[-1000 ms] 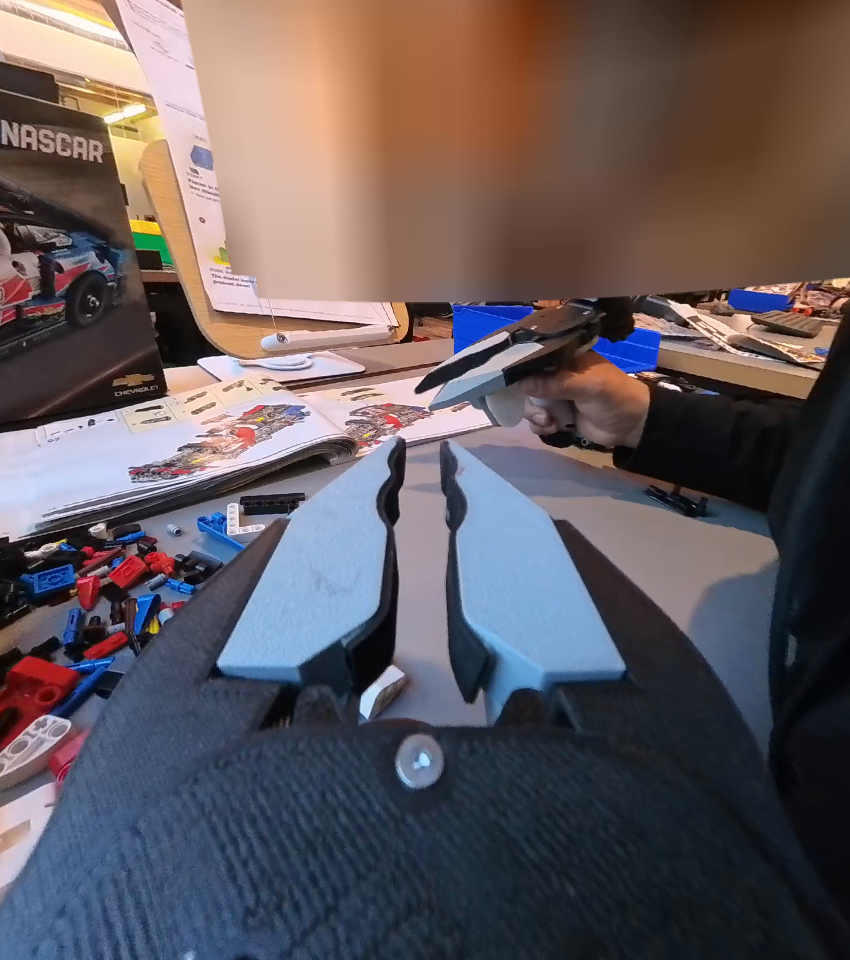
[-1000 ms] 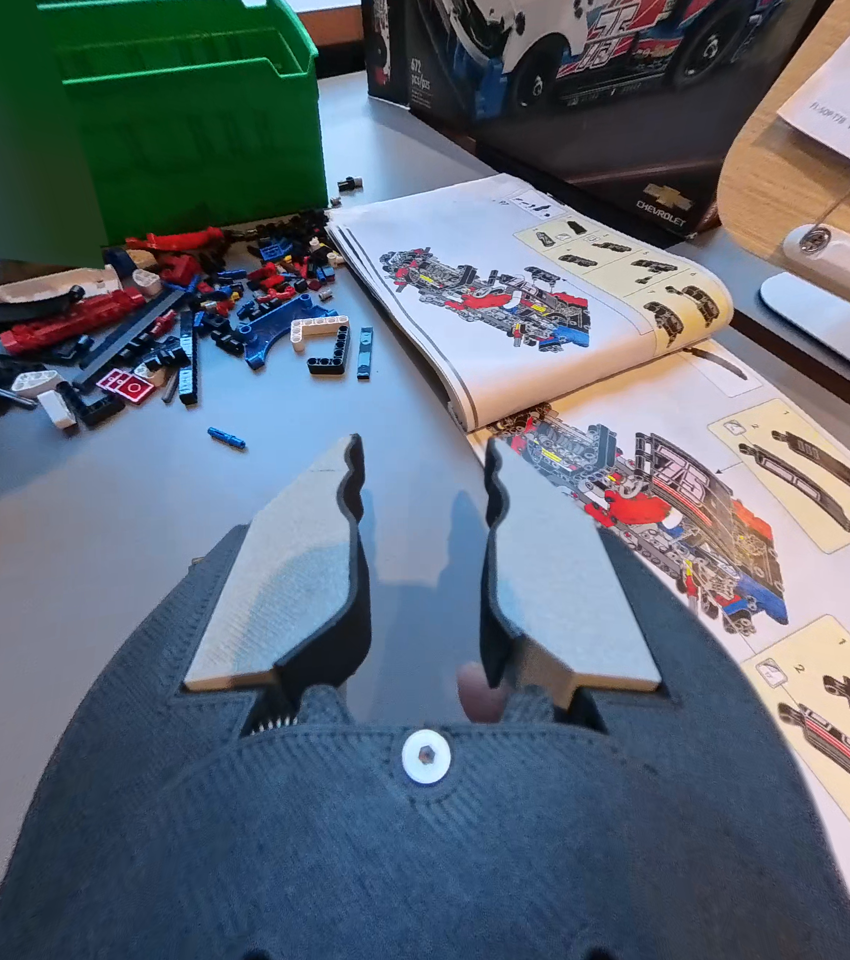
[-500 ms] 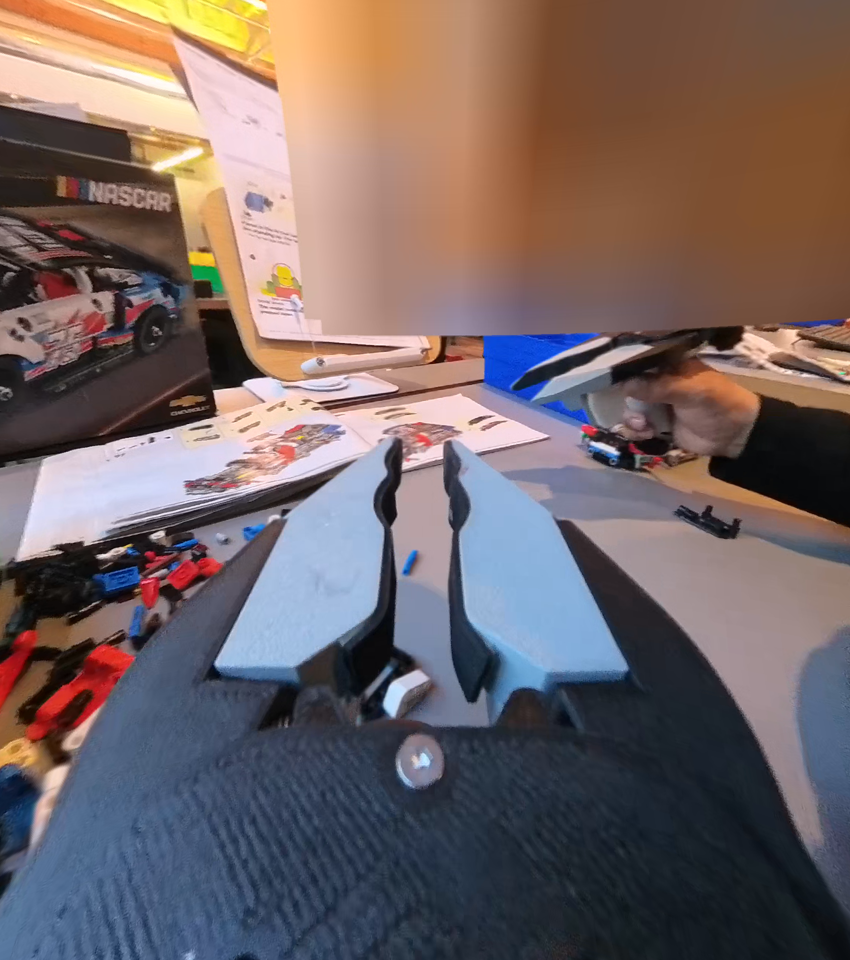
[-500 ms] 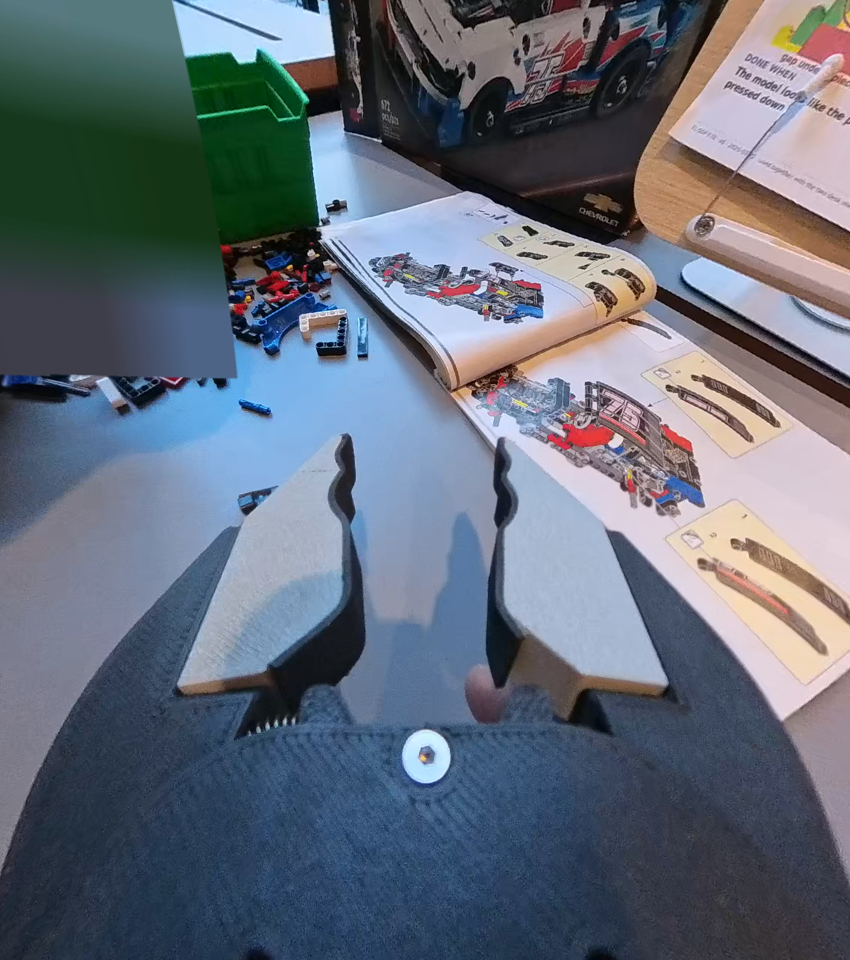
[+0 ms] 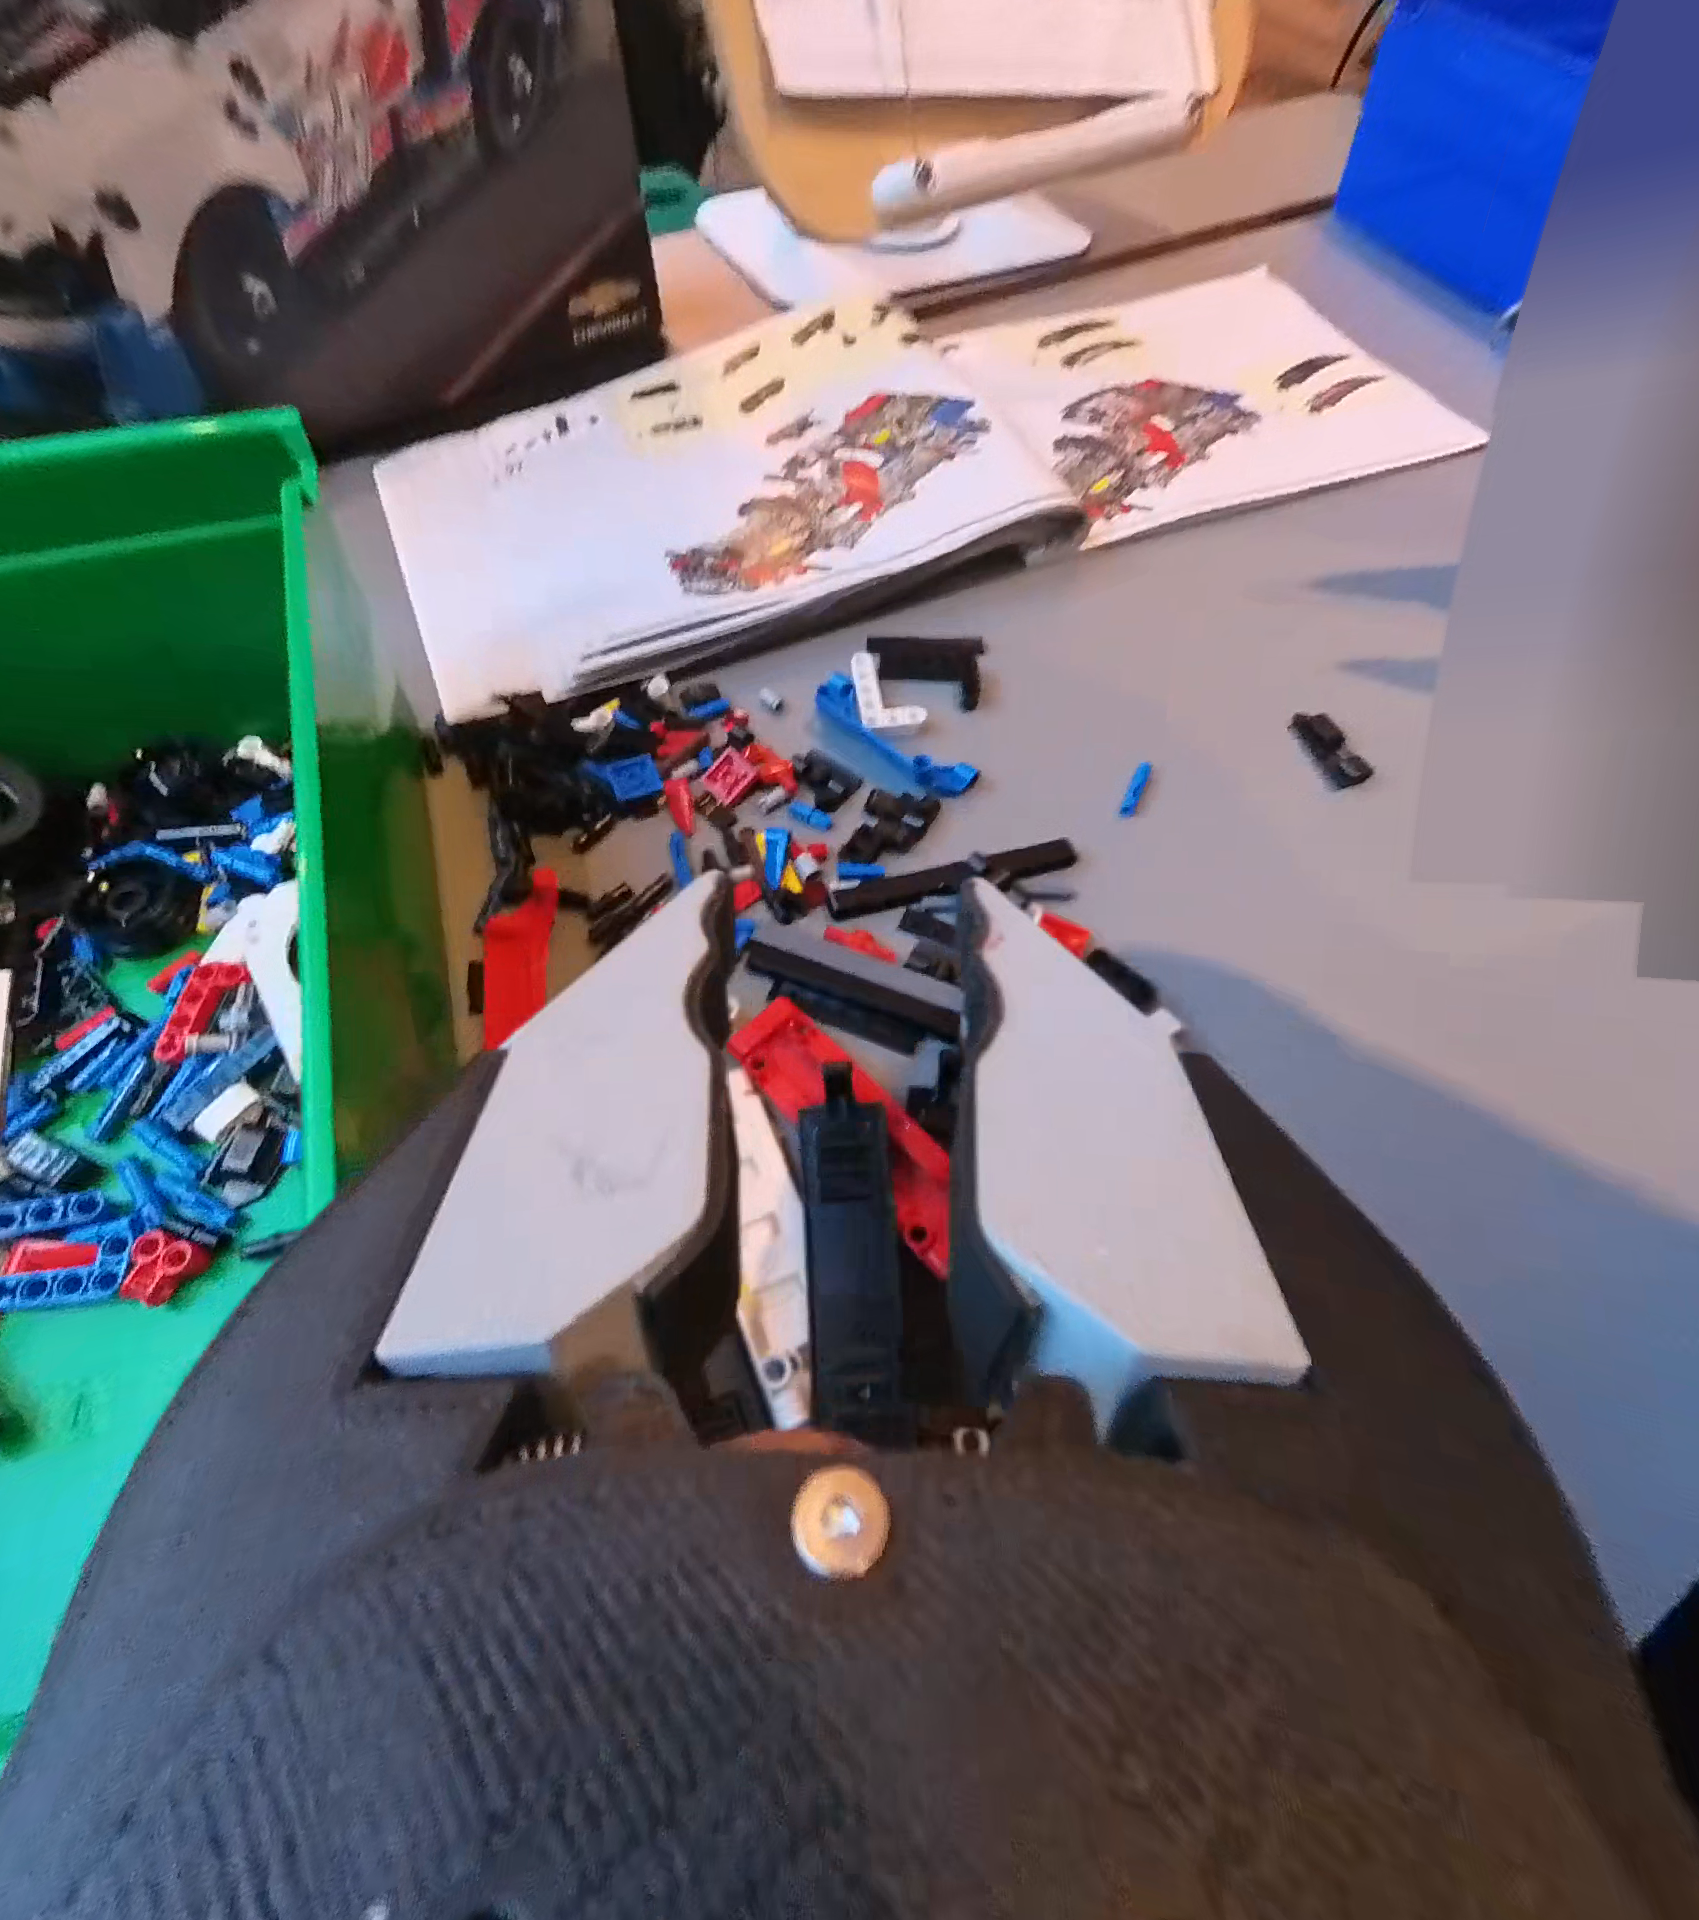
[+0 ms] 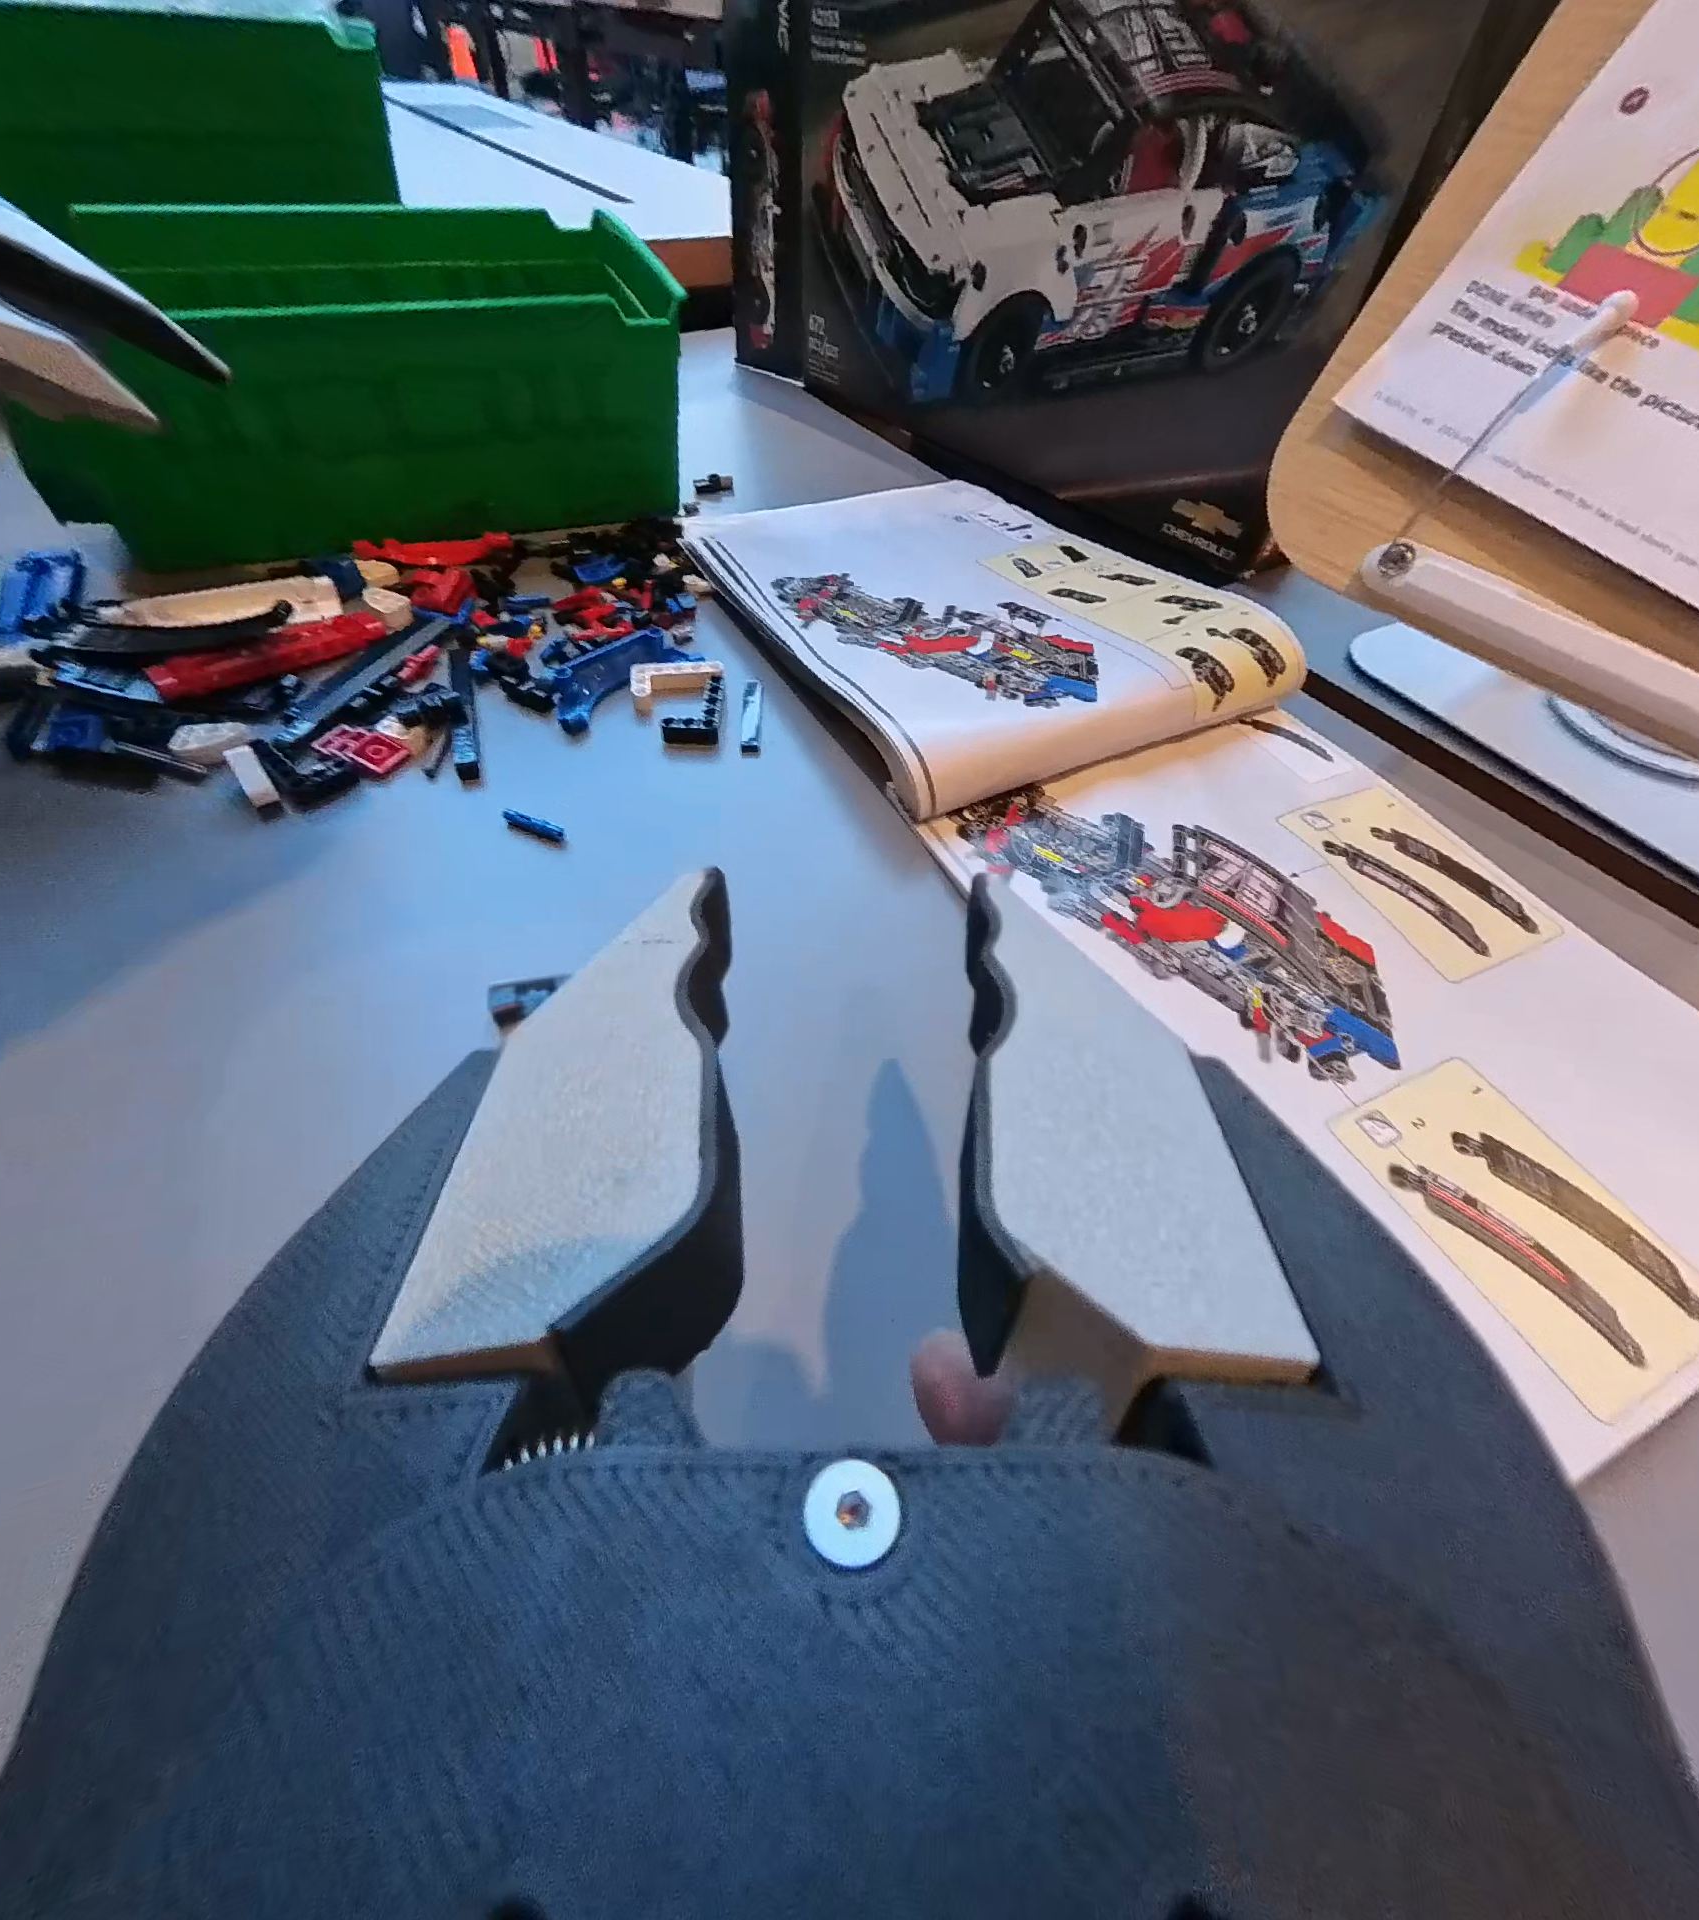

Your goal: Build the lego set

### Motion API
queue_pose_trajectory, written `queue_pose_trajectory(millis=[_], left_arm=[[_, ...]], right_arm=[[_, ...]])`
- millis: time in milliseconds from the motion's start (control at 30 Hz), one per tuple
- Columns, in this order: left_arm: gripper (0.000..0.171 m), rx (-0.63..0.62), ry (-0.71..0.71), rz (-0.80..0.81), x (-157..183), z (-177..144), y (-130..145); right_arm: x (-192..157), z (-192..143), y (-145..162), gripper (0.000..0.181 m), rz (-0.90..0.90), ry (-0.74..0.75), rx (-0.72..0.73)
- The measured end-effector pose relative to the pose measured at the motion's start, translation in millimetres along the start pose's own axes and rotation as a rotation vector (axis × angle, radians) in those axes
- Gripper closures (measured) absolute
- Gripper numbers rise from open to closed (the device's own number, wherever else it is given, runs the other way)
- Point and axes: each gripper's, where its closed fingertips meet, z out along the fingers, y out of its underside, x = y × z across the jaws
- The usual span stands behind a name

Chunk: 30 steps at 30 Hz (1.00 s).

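Left wrist view: the left gripper (image 5: 840,914) hangs over the loose pile (image 5: 772,821) of small red, blue and black parts, its jaws parted wide with nothing between them. Under the gap lie a black curved panel (image 5: 850,1226), a red piece (image 5: 803,1049) and a white one (image 5: 762,1195). The pile sits on the grey table (image 5: 1344,1091) just beside the green bin (image 5: 305,727), which holds more parts and tyres; the open manual (image 5: 824,488) lies beyond, toward the far edge.

These parts look light, stiff and smooth, so they would likely skid or flip under a glancing pinch. The black panel is probably best taken across its narrow width near mid-length, flat sides against the fingers.

Right wrist view: the right gripper (image 6: 845,904) hovers over bare table with jaws likewise wide and holding nothing. The pile (image 6: 357,665) is ahead to the left, against the bin (image 6: 409,416); the manual (image 6: 1032,644) spreads to the right, the box (image 6: 1084,239) behind it. A blue pin (image 6: 533,826) lies alone nearer, apart from the pile, and would roll easily.
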Motion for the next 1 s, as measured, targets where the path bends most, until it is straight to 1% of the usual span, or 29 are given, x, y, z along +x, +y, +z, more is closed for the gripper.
queue_pose_trajectory(millis=[100,167,267,433,500,667,833,1000], left_arm=[[0.133,-0.079,-0.011,-0.014,-7.0,7.6,7.3],[0.133,-0.125,-0.006,-0.019,-7.4,15.4,10.5],[0.134,-0.198,0.002,-0.005,-6.8,32.6,15.1],[0.15,-0.354,0.037,0.012,-16.0,67.1,24.6],[0.15,-0.417,0.047,0.001,-21.0,80.7,27.8],[0.162,-0.531,0.012,0.036,-36.3,105.5,34.5],[0.167,-0.65,-0.005,0.103,-42.1,114.9,50.8],[0.169,-0.655,0.012,0.102,-39.8,114.6,51.4]], right_arm=[[1.5,-0.6,3.6,0.13,0.038,-0.003,-0.004],[-0.8,-1.5,2.1,0.129,0.055,-0.018,0.009],[-4.7,0.7,4.3,0.13,0.04,-0.026,0.0],[-12.1,5.0,8.6,0.135,0.024,-0.044,-0.016],[-12.7,5.2,9.9,0.136,0.026,-0.048,-0.021],[-10.4,2.6,9.0,0.139,0.061,-0.062,0.002],[-7.7,-0.3,10.1,0.14,0.084,-0.077,0.01],[-4.7,-2.9,9.1,0.141,0.096,-0.078,0.021]])
